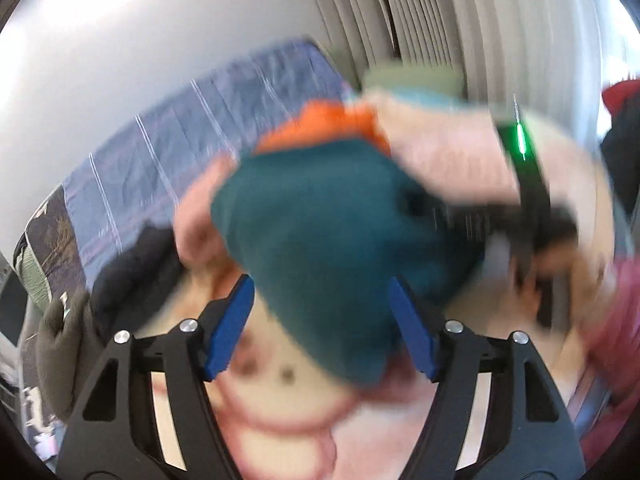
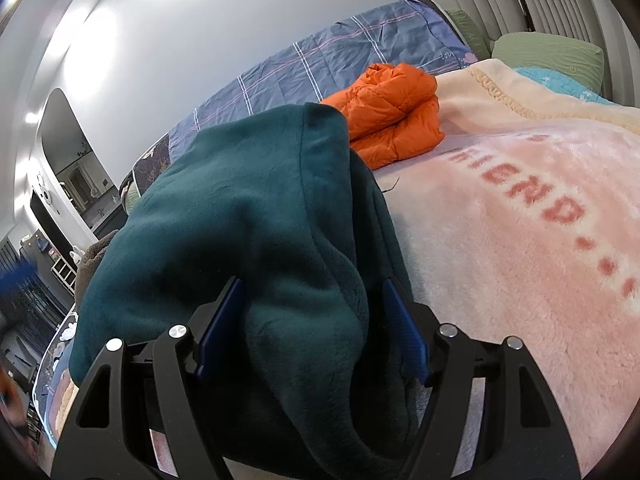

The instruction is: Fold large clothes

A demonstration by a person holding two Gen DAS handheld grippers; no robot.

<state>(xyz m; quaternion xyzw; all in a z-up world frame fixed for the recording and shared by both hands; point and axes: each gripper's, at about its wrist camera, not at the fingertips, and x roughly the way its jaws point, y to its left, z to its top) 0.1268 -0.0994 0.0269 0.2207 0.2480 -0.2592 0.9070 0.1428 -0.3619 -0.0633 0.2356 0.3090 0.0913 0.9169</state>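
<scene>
A dark teal fleece garment [image 2: 248, 216] is bunched up on a pink blanket [image 2: 520, 240] on a bed. My right gripper [image 2: 312, 328] has thick folds of the fleece between its blue pads and is closed on them. In the blurred left wrist view the same teal fleece [image 1: 320, 232] hangs between the pads of my left gripper [image 1: 320, 328], which hold it loosely around its lower tip. The other hand-held gripper [image 1: 532, 200] shows at the right of that view.
A folded orange puffer jacket [image 2: 392, 116] lies on the blanket behind the fleece. A blue checked quilt [image 2: 340, 56] runs along the wall. Green pillows [image 2: 548, 56] sit at the head. Dark and grey clothes [image 1: 132, 264] lie at the left.
</scene>
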